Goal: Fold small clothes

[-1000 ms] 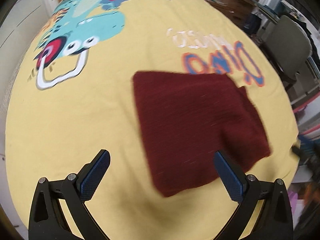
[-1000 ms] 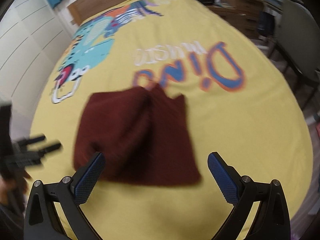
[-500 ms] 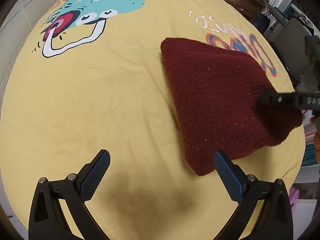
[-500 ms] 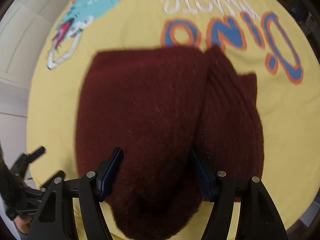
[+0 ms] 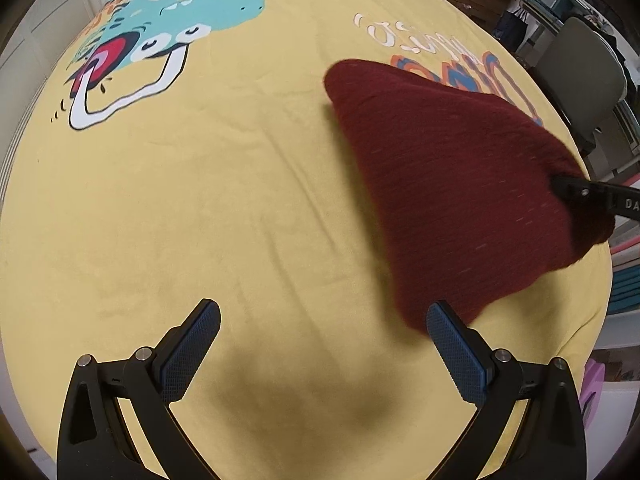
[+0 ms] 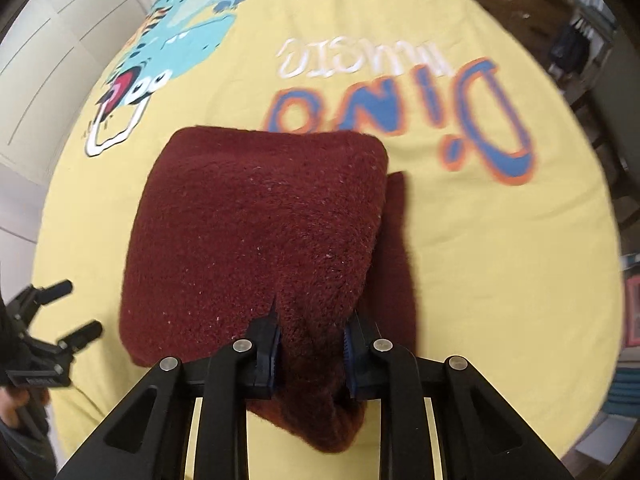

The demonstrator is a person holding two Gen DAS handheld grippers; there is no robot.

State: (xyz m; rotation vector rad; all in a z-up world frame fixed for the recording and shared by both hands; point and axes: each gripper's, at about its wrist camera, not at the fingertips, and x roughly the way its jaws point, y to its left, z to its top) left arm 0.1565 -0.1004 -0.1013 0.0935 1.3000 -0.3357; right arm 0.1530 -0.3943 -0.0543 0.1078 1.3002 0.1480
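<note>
left wrist view: left gripper (image 5: 322, 340) pointing steeply down, jaws spread wide, nothing between them, only yellow bedspread (image 5: 200, 208) under it. the dark red knit garment (image 5: 448, 184) lies from about 1 to 4 o'clock of the frame, its near corner just beside the gripper's right-hand pad (image 5: 456, 354); can't tell if they touch. the right gripper's black finger pokes in at 3 o'clock, sitting on the garment's far edge. green chair (image 5: 580, 80) and shelves off the bed at 2 o'clock.

right wrist view: right gripper (image 6: 312, 340) at 6 o'clock, jaws have just been closing and now pinch a bunched fold of the garment's (image 6: 256, 232) near edge; cloth fills the gap and the pads press on it. the garment is in the centre of the frame, already doubled, with a lower layer sticking out at 3 o'clock. dino print (image 6: 176, 40) at 11 o'clock, blue lettering (image 6: 400, 120) at 1 o'clock. the left gripper (image 6: 52, 328) is at 9 o'clock, well clear of the cloth, spread wide.

risks, as judged: the pinch looks to catch a thick bunch, so a lift may drag both layers and undo the fold. thick fuzzy knit could slip from the pads. with the left side free, the garment may slide over the bedspread, or the bedspread may get pulled along.
</note>
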